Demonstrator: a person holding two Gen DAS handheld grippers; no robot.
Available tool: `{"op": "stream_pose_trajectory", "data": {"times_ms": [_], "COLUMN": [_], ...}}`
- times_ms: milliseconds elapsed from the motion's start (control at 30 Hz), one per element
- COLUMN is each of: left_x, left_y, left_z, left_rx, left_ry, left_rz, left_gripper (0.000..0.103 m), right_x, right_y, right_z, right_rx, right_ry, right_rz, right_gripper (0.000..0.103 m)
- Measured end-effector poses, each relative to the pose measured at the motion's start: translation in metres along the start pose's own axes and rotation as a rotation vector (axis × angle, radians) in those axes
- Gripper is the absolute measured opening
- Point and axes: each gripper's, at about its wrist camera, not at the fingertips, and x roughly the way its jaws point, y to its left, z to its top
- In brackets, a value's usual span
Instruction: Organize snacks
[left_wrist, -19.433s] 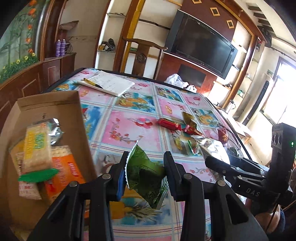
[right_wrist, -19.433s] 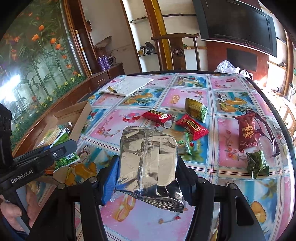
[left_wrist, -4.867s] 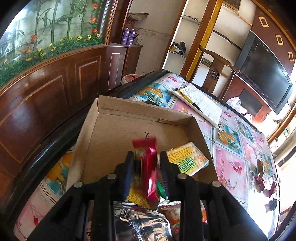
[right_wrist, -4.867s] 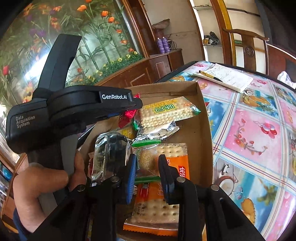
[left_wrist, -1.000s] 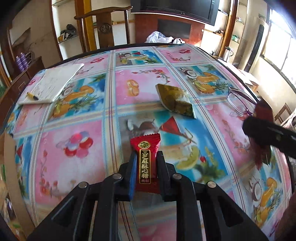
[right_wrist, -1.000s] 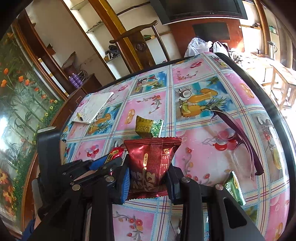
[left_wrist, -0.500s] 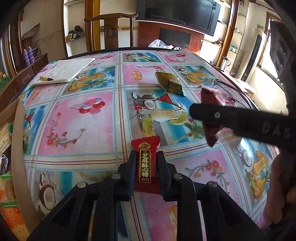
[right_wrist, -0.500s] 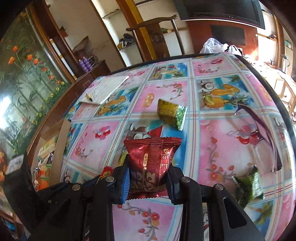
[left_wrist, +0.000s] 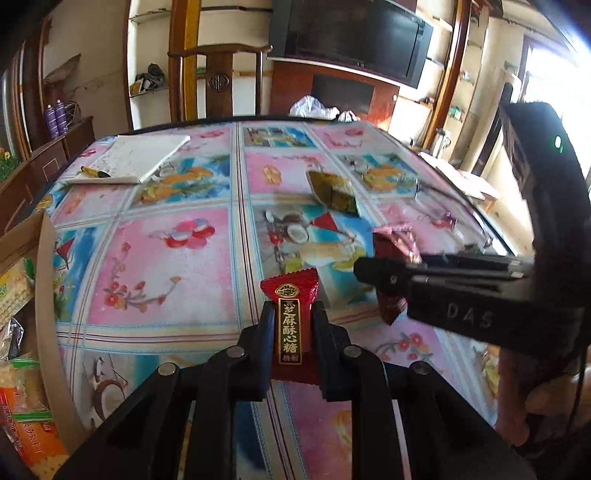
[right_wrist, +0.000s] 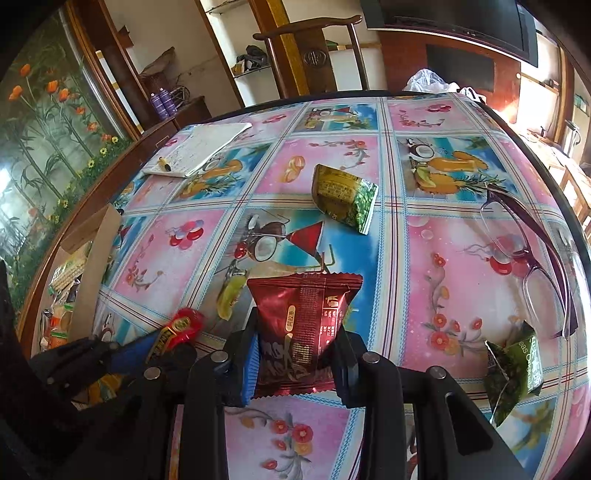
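I have the left gripper (left_wrist: 293, 325) with its jaws pinching a small red candy packet (left_wrist: 290, 325), which stands upright between them, gold characters down its front. My right gripper (right_wrist: 297, 345) has its jaws clamped on a larger dark red snack bag (right_wrist: 301, 325), whose crimped top edge sticks up above the fingers. Both packets are carried above the worktop (right_wrist: 406, 258), which is covered in a bright fruit-and-flower patterned cloth.

From the left wrist view I see the right gripper crossing in from the right side with the dark red snack bag (left_wrist: 395, 258) in it, and a hand (left_wrist: 517, 413) wrapped round its handle. From the right wrist view the left gripper sits low at the left with the red candy packet (right_wrist: 181, 328) showing at its tip.

Two snacks lie loose on the worktop: a yellow-green packet (right_wrist: 341, 197) near the middle, and a crumpled green packet (right_wrist: 513, 373) near the right edge, just beside a pair of purple glasses (right_wrist: 535, 266). A cardboard box (right_wrist: 92, 266) stands at the left edge with cracker packs (left_wrist: 22, 413) inside. A notepad (right_wrist: 199, 147) with a pen (right_wrist: 164, 164) on it lies toward the far left corner.
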Motion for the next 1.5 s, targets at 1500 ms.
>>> {"op": "stream_pose_trajectory", "data": {"times_ms": [1500], "left_x": [-0.015], "left_y": [0.014], "left_z": [0.008], "left_rx": [-0.038], "left_ry": [-0.071], "left_rz": [0.067], "left_gripper": [0.018], "right_x": [0.010], "right_y": [0.028], "right_z": [-0.011], "right_rx": [-0.111], "right_ry": [0.029], "right_rz": [-0.038], "right_gripper": [0.035]}}
